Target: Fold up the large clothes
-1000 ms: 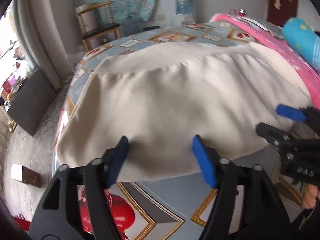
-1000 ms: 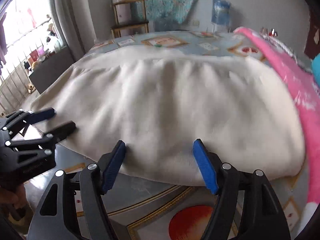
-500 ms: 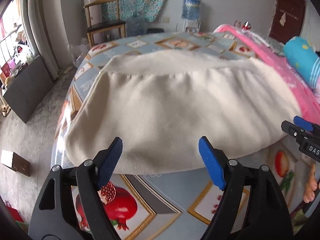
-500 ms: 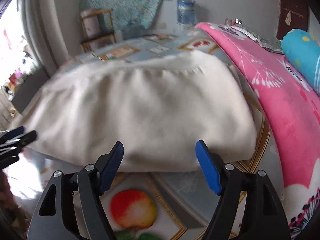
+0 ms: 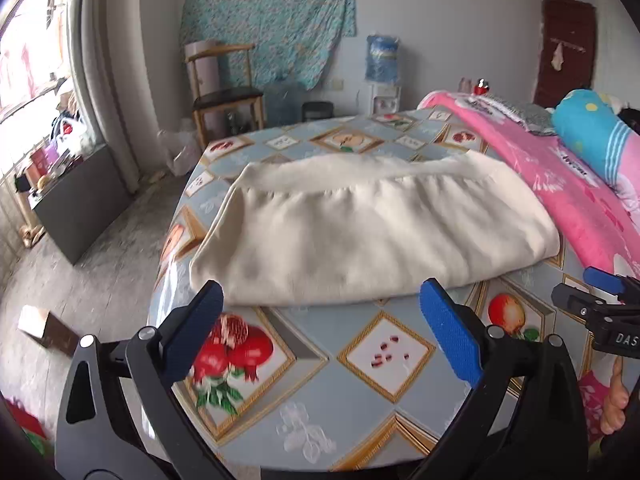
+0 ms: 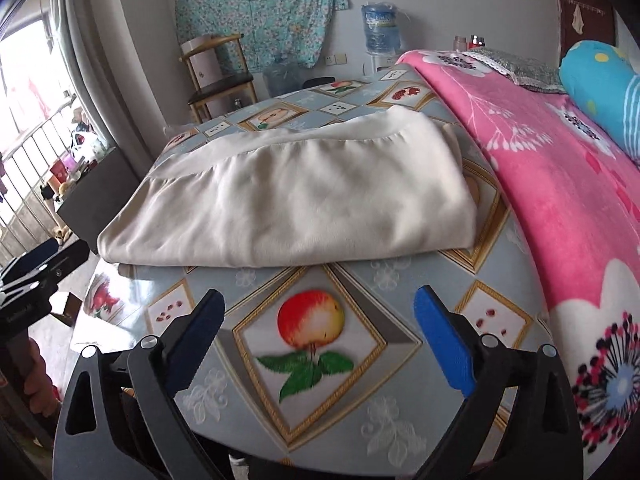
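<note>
A cream garment (image 5: 372, 232) lies folded into a thick rectangle on the fruit-patterned tablecloth (image 5: 360, 396); it also shows in the right wrist view (image 6: 296, 204). My left gripper (image 5: 320, 328) is open and empty, a short way back from the garment's near edge. My right gripper (image 6: 316, 328) is open and empty, also back from that edge. The right gripper shows at the right edge of the left wrist view (image 5: 600, 292), and the left gripper at the left edge of the right wrist view (image 6: 44, 256).
A pink flowered blanket (image 6: 568, 184) lies along the right of the surface, with a blue bolster (image 5: 596, 136) on it. A wooden chair (image 5: 224, 92), a water dispenser (image 5: 382, 68) and a dark cabinet (image 5: 80, 204) stand beyond.
Both grippers have drawn back from the garment's near edge toward me. The garment now lies flat and farther off, with bare tablecloth between it and the fingers.
</note>
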